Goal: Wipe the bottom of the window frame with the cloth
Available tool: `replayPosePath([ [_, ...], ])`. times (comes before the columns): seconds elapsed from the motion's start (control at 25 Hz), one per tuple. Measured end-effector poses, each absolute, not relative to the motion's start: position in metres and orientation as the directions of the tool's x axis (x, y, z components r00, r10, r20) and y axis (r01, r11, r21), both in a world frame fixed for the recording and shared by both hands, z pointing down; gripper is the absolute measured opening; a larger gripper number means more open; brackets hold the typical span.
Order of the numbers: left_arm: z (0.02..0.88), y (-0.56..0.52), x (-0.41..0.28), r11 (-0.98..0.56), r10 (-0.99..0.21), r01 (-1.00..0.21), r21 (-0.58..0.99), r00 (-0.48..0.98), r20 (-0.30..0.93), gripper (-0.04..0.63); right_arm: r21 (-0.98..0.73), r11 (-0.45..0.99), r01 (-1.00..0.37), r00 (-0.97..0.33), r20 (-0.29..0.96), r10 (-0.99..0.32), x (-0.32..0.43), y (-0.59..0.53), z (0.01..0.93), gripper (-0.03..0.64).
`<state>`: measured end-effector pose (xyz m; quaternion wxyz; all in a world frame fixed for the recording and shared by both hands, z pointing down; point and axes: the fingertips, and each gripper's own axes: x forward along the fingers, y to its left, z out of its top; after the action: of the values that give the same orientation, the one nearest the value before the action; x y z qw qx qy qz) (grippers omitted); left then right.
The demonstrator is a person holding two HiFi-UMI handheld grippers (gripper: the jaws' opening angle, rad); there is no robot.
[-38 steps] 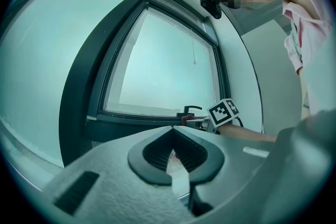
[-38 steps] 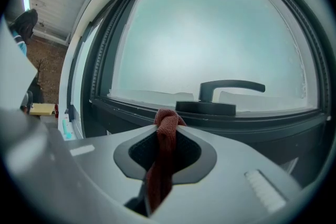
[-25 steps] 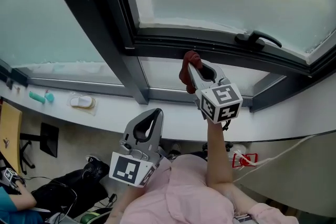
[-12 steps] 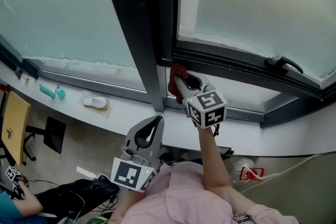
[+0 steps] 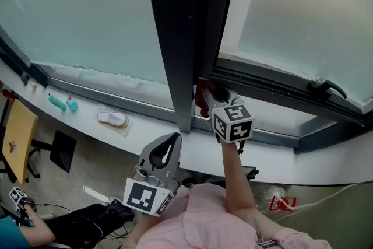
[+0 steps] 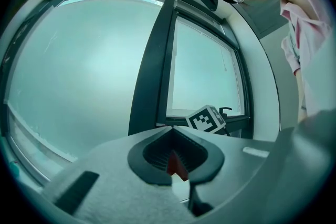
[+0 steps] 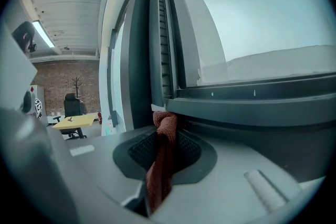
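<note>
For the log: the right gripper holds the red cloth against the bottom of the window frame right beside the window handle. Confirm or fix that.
Wrong spot. The right gripper holds the red cloth against the bottom of the window frame beside the dark upright post; the head view shows the window handle far along the frame.

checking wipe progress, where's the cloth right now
In the head view the red-brown cloth sits just right of centre, clamped in the right tongs against the bottom of the window frame, beside the dark vertical mullion.
</note>
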<state>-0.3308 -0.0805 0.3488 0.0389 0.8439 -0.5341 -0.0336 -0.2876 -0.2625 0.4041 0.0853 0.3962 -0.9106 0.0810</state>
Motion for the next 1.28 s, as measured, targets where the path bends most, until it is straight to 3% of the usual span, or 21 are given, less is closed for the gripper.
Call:
replayPosePath([
  [1.28, 0.355, -0.101, -0.303, -0.538, -0.841, -0.831, 0.139, 0.541, -0.017, 0.0, -0.007, 0.603, -0.798, -0.591, 0.21, -0.779, -0.237, -0.261, 0.4, 0.055],
])
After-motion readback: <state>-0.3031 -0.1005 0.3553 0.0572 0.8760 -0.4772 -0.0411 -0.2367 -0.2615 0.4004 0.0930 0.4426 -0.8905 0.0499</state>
